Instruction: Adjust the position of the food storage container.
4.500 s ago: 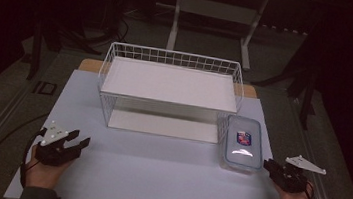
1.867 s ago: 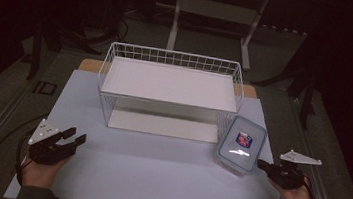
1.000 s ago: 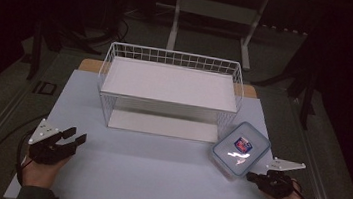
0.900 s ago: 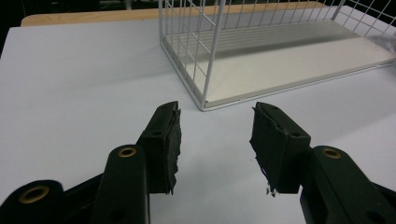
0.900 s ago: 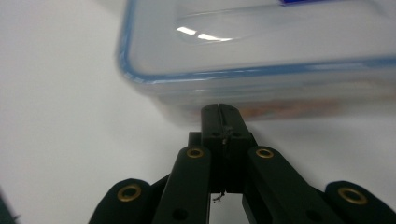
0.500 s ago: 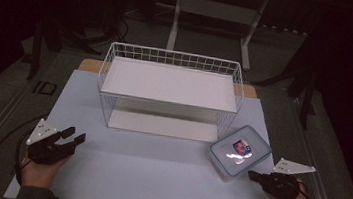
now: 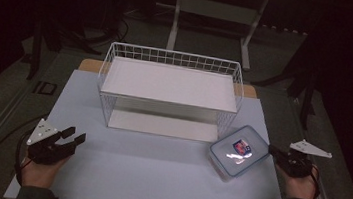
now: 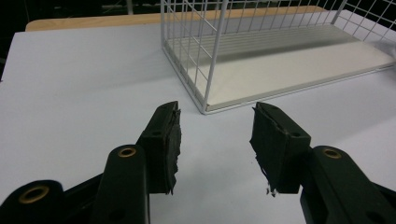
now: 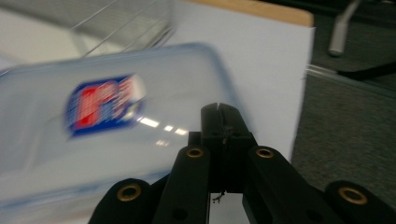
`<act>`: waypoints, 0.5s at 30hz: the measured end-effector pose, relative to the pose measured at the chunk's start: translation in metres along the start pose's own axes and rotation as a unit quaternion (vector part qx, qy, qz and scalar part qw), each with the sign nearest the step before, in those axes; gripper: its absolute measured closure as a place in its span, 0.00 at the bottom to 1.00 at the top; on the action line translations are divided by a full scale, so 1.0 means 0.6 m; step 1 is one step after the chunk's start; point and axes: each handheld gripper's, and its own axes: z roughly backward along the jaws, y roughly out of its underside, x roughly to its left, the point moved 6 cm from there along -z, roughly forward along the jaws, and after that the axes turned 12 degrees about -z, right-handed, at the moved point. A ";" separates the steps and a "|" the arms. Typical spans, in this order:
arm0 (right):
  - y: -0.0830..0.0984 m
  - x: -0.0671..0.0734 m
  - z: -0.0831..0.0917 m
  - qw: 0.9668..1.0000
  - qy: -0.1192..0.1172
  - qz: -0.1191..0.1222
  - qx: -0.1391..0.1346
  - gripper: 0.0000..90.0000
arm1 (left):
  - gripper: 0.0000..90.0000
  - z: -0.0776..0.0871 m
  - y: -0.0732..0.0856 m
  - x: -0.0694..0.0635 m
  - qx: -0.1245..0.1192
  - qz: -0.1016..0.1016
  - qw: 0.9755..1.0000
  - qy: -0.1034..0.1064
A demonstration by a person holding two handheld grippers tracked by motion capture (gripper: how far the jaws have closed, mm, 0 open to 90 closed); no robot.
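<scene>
A clear lidded plastic container (image 7: pixel 239 151) with a red and blue label lies turned at an angle on the white table, just off the front right corner of the white wire rack (image 7: pixel 171 84). My right gripper (image 7: pixel 273 151) is shut, its tips at the container's right edge; in the right gripper view the closed jaws (image 9: pixel 219 114) overlap the blurred container (image 9: pixel 102 121). At the table's front left my left gripper (image 7: pixel 75 136) rests open with nothing between its fingers (image 8: pixel 163 140), and it points toward the rack's near corner (image 8: pixel 205 109).
The two-level rack has a solid white shelf on top (image 7: pixel 171 81) and a white base (image 8: pixel 289 65). The white table top (image 7: pixel 155 177) stretches between my hands. A wooden edge (image 7: pixel 90 64) shows behind the rack, and dark floor lies beyond the table's right edge (image 9: pixel 355 121).
The right gripper, shut, has turned and nudged the container to a diagonal, then moved right and farther back to its right edge. The left gripper has barely moved.
</scene>
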 end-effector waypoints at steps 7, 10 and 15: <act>-0.017 -0.024 -0.028 0.999 0.038 -0.017 0.009 1.00 | 0.57 0.001 0.000 0.000 -0.002 -0.001 1.000 0.000; -0.016 -0.033 -0.042 0.998 0.047 -0.022 0.029 1.00 | 0.57 0.002 0.000 0.000 -0.001 -0.001 1.000 0.000; -0.015 -0.033 -0.048 0.998 0.036 -0.028 0.034 1.00 | 0.57 0.001 0.000 -0.001 -0.001 -0.001 1.000 0.000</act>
